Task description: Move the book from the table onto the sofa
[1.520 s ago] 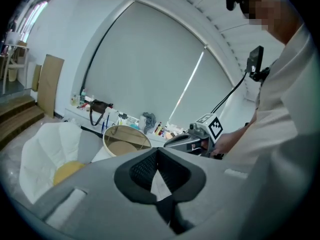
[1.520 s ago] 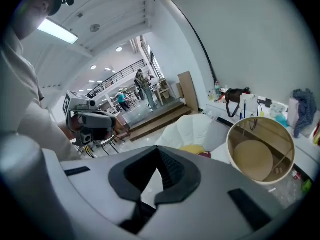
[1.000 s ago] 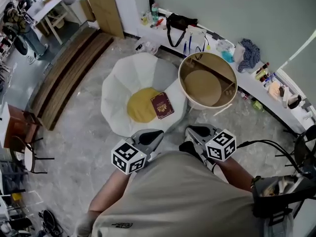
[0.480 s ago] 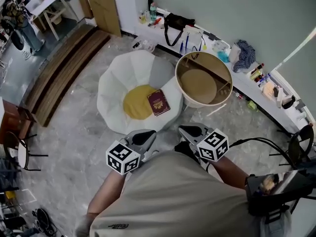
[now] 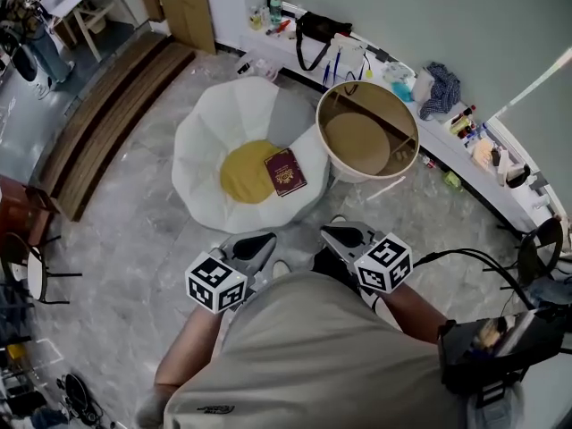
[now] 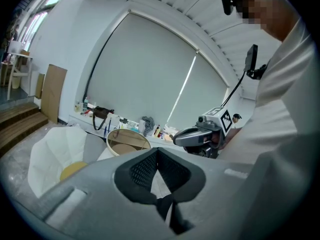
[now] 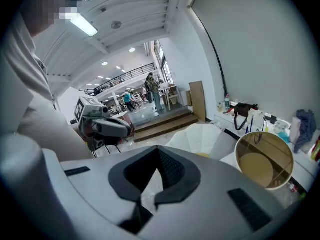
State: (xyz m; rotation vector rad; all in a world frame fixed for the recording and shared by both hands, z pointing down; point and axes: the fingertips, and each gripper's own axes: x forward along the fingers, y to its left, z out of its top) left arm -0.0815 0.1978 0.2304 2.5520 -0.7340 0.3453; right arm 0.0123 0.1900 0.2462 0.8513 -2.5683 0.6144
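Note:
The dark red book (image 5: 285,172) lies flat on the white petal-shaped sofa (image 5: 214,123), half on its yellow cushion (image 5: 243,172). The round wooden table (image 5: 366,132) stands just right of the sofa with nothing on its top. My left gripper (image 5: 259,242) and right gripper (image 5: 338,234) are held close to the person's body, short of the sofa, both shut and empty. In the left gripper view the shut left gripper (image 6: 159,154) points toward the sofa (image 6: 50,149) and table (image 6: 127,140). The right gripper (image 7: 159,156) shows the same, jaws together.
A low ledge (image 5: 447,137) along the wall carries bags, bottles and cloths. Wooden steps (image 5: 107,114) run at the left, with a dark chair (image 5: 36,266) near them. A black cable (image 5: 483,262) and another chair (image 5: 536,248) are at the right. Marble floor lies around the sofa.
Both grippers have drawn back a little from the sofa, still shut. The book has stayed where it lies on the cushion.

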